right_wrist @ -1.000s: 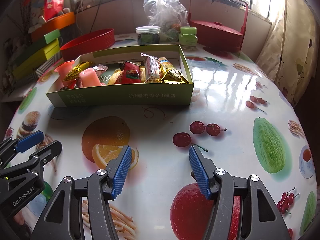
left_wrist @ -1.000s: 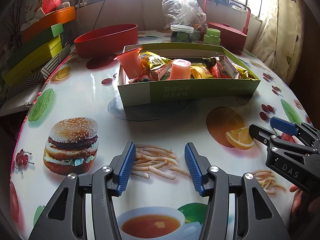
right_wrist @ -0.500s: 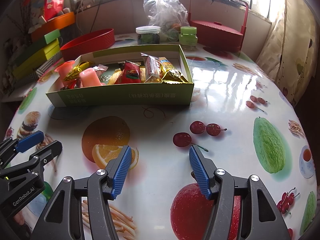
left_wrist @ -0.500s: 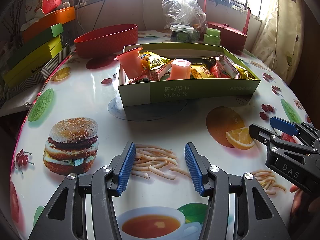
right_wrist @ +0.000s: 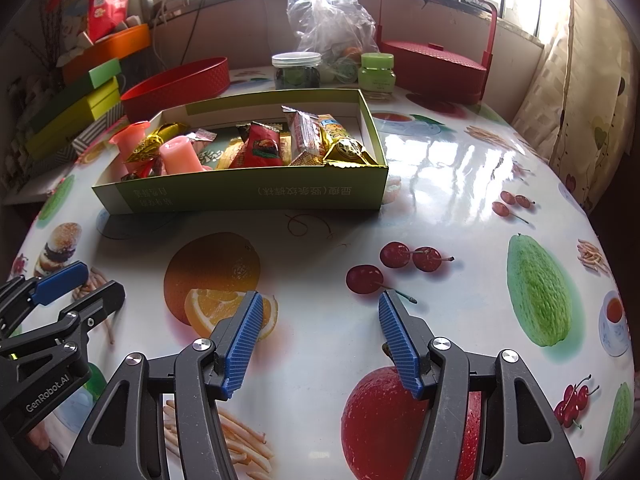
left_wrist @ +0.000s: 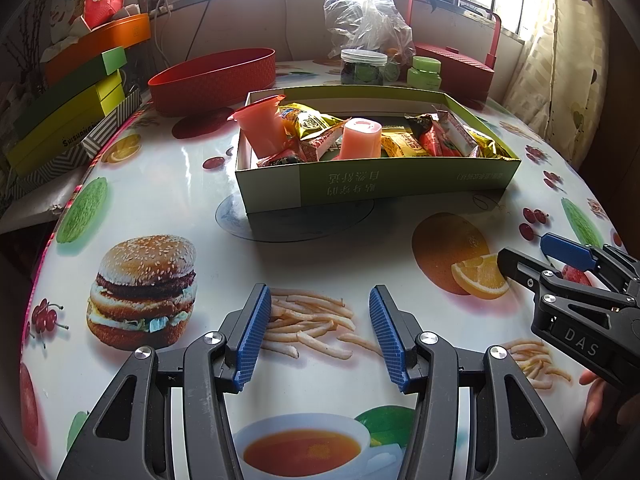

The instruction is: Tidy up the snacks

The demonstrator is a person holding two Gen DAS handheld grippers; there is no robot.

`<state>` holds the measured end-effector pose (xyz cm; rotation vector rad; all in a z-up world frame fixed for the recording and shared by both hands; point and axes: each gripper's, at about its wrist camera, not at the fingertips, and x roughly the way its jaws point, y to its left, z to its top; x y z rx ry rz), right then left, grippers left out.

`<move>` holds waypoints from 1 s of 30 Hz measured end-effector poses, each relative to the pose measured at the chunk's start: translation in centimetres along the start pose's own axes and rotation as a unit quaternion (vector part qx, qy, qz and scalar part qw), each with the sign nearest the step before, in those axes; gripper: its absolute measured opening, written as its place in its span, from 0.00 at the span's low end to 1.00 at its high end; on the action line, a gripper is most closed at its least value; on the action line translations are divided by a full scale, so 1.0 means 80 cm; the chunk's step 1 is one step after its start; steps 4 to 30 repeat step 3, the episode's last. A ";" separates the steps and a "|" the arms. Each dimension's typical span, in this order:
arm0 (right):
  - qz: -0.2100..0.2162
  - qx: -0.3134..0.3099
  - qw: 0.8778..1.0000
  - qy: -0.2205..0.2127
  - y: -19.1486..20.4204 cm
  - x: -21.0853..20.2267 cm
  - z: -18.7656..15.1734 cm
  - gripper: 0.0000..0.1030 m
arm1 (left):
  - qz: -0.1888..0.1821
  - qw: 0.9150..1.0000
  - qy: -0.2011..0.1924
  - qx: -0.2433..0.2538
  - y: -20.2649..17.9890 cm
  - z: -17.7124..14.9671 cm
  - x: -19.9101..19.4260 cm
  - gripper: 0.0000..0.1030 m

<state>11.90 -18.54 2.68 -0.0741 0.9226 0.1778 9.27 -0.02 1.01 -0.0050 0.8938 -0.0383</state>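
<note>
Both claws hover released above the printed tabletop [left_wrist: 168,184], nothing between their blue pads: the left claw [left_wrist: 316,332] over a picture of fries, the right claw [right_wrist: 320,340] over a printed orange and cherries. Well beyond them stands the green box [right_wrist: 248,194], and the snacks [right_wrist: 280,144] already lie inside it: wrapped packets crowded toward its right end, two pink jelly cups [left_wrist: 360,138] toward its left, one upright and one tipped against the wall. No loose snack shows on the cloth. That fits a finished tidy-up or a box yet to be sorted, so any reach into it is best made from above, pads wide, pinching one crinkly packet at a time.
</note>
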 end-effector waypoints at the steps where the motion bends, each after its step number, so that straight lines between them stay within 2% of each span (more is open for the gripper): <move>1: 0.000 0.000 1.000 0.000 0.000 0.000 0.000 0.59 | 0.000 1.000 0.000 0.000 0.000 0.000 0.000 0.51; 30: 0.000 0.000 1.000 0.000 0.000 0.000 0.000 0.59 | 0.001 1.000 0.000 0.000 0.000 0.000 0.000 0.51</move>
